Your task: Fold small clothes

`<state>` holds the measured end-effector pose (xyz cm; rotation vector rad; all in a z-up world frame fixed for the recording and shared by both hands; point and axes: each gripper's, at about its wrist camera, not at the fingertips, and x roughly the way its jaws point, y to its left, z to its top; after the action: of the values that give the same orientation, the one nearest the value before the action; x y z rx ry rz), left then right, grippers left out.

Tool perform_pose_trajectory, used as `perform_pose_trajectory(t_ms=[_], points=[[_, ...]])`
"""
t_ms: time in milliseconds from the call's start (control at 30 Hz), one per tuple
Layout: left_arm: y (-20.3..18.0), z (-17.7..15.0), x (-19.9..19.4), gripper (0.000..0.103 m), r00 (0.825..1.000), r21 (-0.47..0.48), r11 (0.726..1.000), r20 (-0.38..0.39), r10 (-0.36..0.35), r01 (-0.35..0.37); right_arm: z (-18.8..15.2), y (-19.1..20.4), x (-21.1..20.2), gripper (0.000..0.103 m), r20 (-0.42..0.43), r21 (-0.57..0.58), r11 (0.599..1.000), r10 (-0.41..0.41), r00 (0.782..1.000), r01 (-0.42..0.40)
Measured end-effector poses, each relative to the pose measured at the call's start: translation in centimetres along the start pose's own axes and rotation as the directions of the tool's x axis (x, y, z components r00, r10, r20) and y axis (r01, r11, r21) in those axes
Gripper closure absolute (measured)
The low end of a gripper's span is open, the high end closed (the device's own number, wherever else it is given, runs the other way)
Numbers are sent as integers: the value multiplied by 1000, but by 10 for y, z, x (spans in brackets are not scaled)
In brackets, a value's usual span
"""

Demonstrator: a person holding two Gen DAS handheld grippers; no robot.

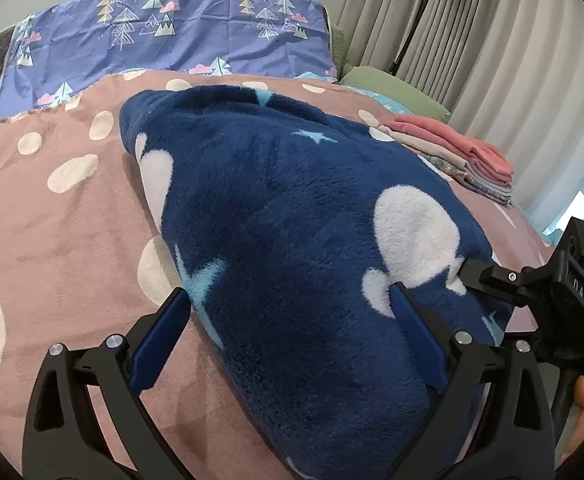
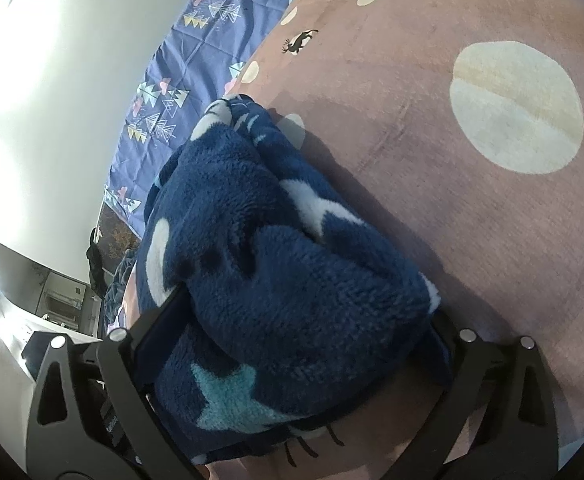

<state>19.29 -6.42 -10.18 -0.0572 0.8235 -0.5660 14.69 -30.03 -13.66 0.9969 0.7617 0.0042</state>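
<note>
Fleece garment (image 1: 292,208), navy with white blobs and pale blue stars, lies bunched in a thick mound on the pink spotted blanket (image 1: 52,240) that covers the bed. Farthest left, behind it, a purple sheet printed with trees (image 1: 172,36) stands at the head end. Next comes the left gripper (image 1: 292,312), its blue pads spread wide to either side of the mound's near end; the fabric sits between them, but the left pad stands clear of it, so I read these jaws as apart and not gripping. Further right, the right gripper (image 2: 292,316) has the bundle's other end packed between its fingers, the pile bulging over both; it looks clamped on the cloth. Past that, near the bed's right edge, sits a neat stack of folded clothes (image 1: 459,156), pink on top, well apart from the fleece, with grey curtains (image 1: 491,60) behind.

The fleece looks light, thick and very soft. It should sag and spring back rather than hold a crease, so I would take it by a hem or corner, both layers together, not by the puffy middle.
</note>
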Motion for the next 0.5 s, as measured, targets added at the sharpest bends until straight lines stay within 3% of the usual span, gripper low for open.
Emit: perform_pose_trajectory(t_ms=[133,267,333,400,500], points=[[10,6,-5,4,997,-21,997,31,-68,69,-1,-5,-6,6,-5,-17,1000,20,1000,-20],[35,28,2,1,995,-52,998,89,-42,47,0,-6,-6,6,-15,-24,999,27,1000,-28],[53,41,14,1,994,-110,991,80,-72,81,0,-8,-7,5,-14,-28,999,25,1000,-26],[77,58,32,1,990,-216,966,67,-128,139,-1,-8,-7,5,-12,-33,999,25,1000,-25],[102,77,51,1,995,-341,936,71,-72,92,-1,-8,-7,5,-11,-37,999,25,1000,-25]])
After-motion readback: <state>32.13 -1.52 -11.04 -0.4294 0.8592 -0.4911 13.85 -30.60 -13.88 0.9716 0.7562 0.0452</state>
